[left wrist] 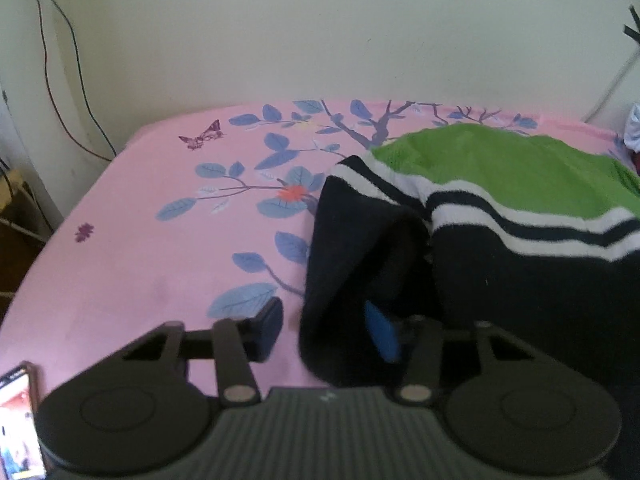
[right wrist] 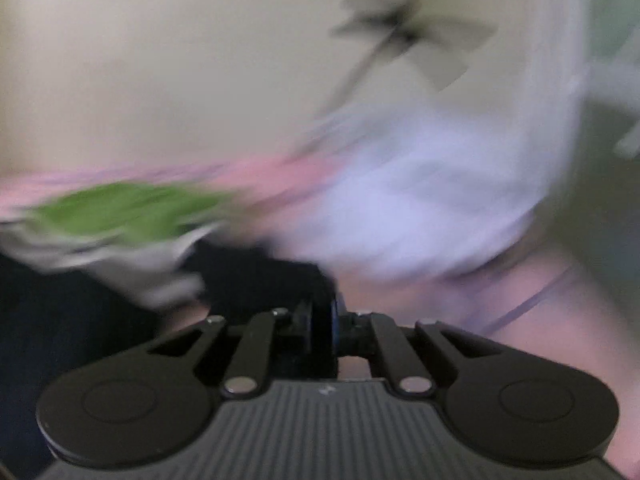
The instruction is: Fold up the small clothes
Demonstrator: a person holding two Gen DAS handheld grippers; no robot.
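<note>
A small knit garment (left wrist: 500, 216), dark navy with white stripes and a green upper part, lies on the pink floral bedsheet (left wrist: 132, 232). My left gripper (left wrist: 324, 328) is open, its fingers on either side of the garment's dark left edge, which stands up in a fold between them. In the blurred right wrist view my right gripper (right wrist: 322, 328) is shut on the garment's dark edge (right wrist: 264, 280). The green part (right wrist: 120, 212) shows to its left.
A pale white-lilac cloth (right wrist: 420, 200) lies beyond the right gripper on the sheet. The cream wall (left wrist: 280, 32) stands behind the bed, with cables (left wrist: 76, 80) hanging at the left. A phone (left wrist: 16, 420) sits at the lower left corner.
</note>
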